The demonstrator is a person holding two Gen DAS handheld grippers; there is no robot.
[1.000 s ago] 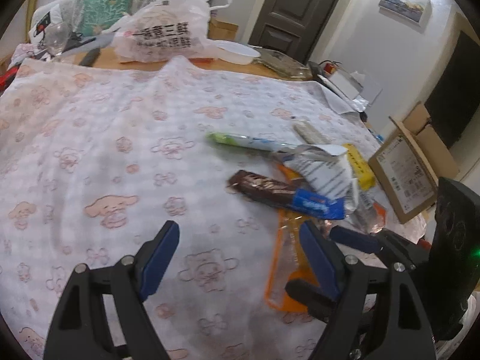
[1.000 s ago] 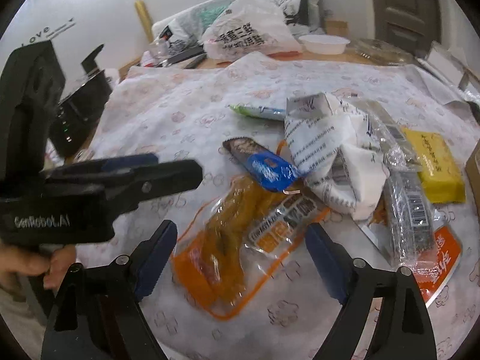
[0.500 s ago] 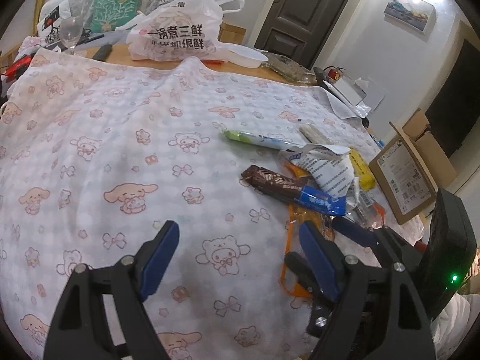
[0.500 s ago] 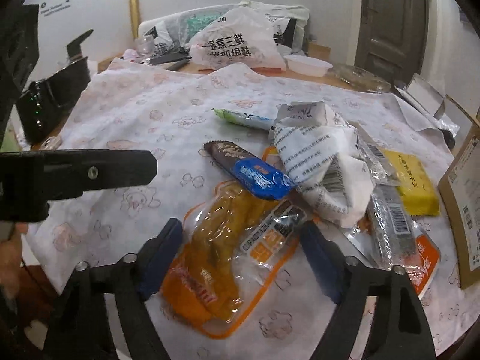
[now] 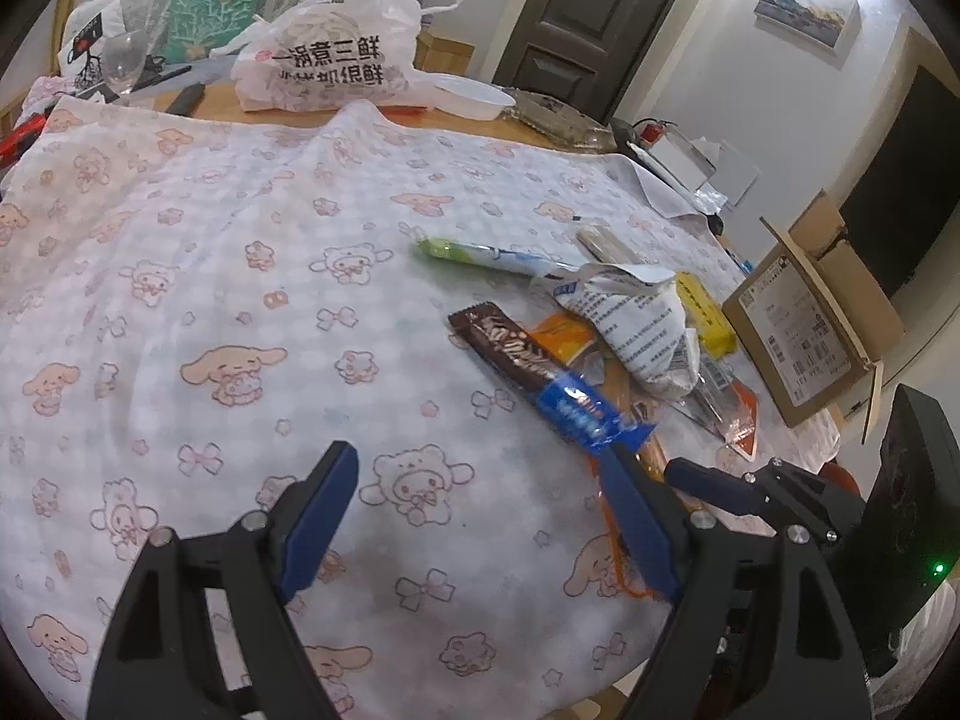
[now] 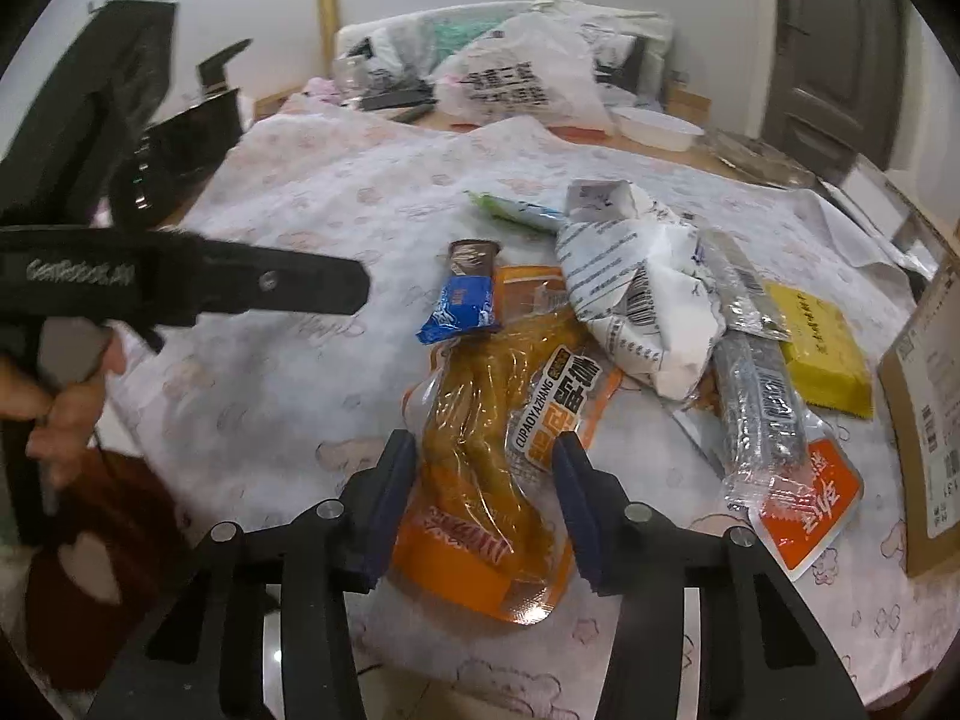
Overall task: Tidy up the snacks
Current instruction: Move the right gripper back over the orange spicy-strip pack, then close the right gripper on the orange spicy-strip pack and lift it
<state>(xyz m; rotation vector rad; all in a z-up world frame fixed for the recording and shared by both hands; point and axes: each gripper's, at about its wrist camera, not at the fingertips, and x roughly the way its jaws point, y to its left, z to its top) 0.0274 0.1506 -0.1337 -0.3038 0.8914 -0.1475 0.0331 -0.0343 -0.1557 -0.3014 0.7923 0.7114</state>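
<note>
While a cartoon-print tablecloth (image 5: 252,276) covers the table below a dark door (image 5: 588,18) at 12 o'clock, the left gripper (image 5: 480,516) hangs wide and empty; the right gripper (image 6: 486,504), wider before, has just been closing and now pinches the orange snack pouch (image 6: 480,456), nearer than earlier.

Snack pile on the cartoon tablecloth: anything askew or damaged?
Nothing looks torn or spilled, but it is a jumble: the brown-and-blue wafer bar lies across the clear orange pouch, and the crumpled white printed bag overlaps the silver foil packet and the yellow pack.
</note>
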